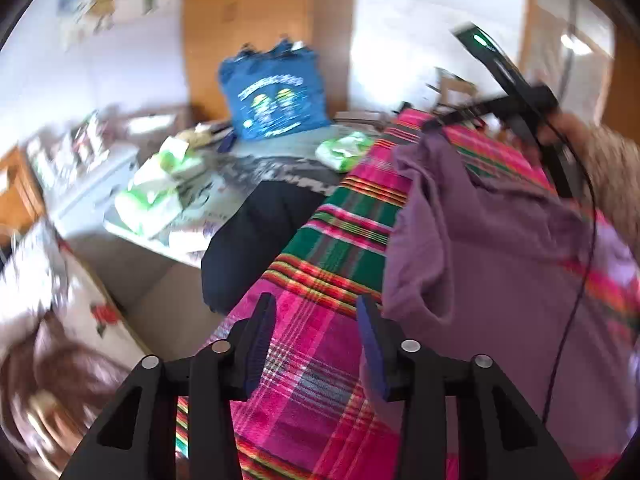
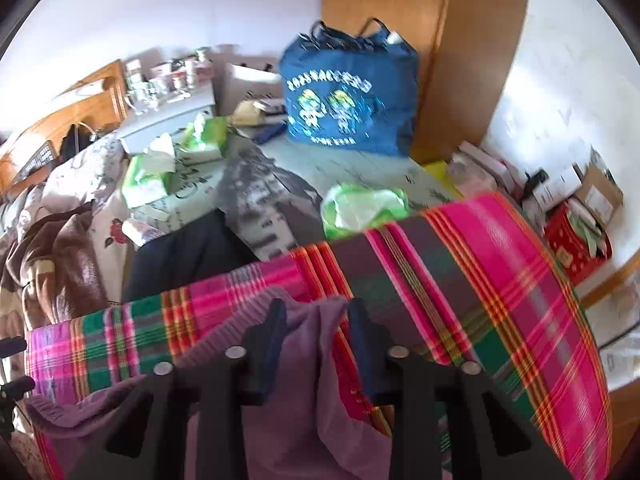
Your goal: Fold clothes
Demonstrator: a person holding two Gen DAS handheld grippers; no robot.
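Observation:
A purple garment (image 1: 480,240) lies crumpled on a pink, green and red plaid cloth (image 1: 320,360) that covers the work surface. My left gripper (image 1: 316,336) is open just above the plaid cloth. The garment's edge lies by its right finger (image 1: 372,344), and nothing is between the pads. In the right wrist view my right gripper (image 2: 318,332) stands open with a bunched fold of the purple garment (image 2: 308,344) lying loosely between its fingers. A person's hand (image 1: 576,132) holds that gripper at the garment's far end.
A dark garment (image 1: 256,236) lies beyond the plaid cloth. Behind it are green tissue packs (image 2: 360,204), a blue printed bag (image 2: 344,92) against a wooden wardrobe (image 2: 420,20), boxes (image 2: 580,200) at right, and bedding (image 2: 60,240) at left.

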